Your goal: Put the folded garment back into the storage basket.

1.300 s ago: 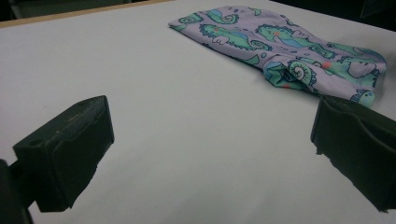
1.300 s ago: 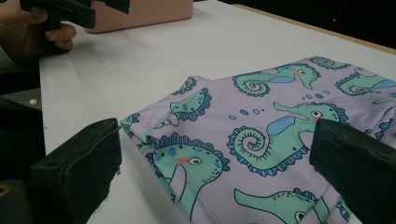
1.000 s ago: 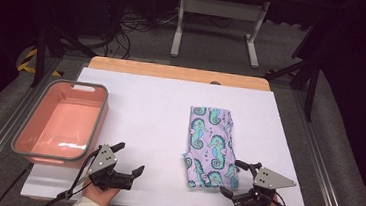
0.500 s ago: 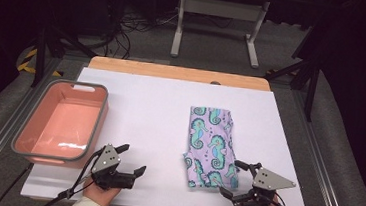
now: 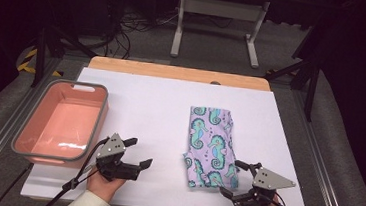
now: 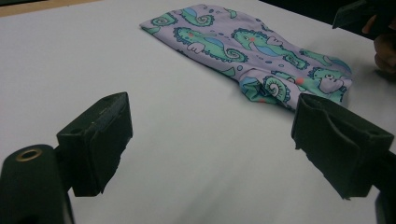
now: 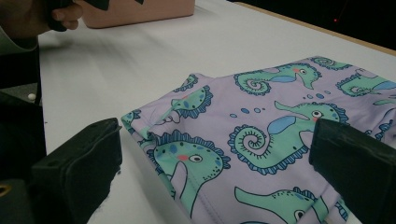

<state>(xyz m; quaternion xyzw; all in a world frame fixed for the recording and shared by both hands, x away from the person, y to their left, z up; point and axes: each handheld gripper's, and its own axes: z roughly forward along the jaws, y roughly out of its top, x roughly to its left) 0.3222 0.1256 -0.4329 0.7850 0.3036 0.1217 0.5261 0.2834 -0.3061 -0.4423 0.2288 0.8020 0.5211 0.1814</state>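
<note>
A folded lilac cloth [image 5: 210,145] printed with green seahorses lies on the white table sheet [image 5: 155,105], right of centre. My left gripper [image 5: 140,152] hovers at the front left and points right toward the cloth. Its jaws stand apart, having just closed a little, with nothing between them. In the left gripper view the cloth [image 6: 252,51] lies ahead of that gripper [image 6: 210,140]. My right gripper [image 5: 230,177] is open at the cloth's near right corner. In the right gripper view its jaws [image 7: 212,158] stand on either side of the cloth's edge [image 7: 280,121] without pressing it.
A pink bin with a grey rim [image 5: 96,120] stands empty at the left of the table, and its pink wall [image 7: 140,11] appears far off in the right gripper view. A wooden board edge [image 5: 173,72] runs along the back. Dark floor, cables and a stand lie beyond.
My left gripper has risen a little and shifted slightly right, toward the cloth. The right gripper and the cloth have not moved.
</note>
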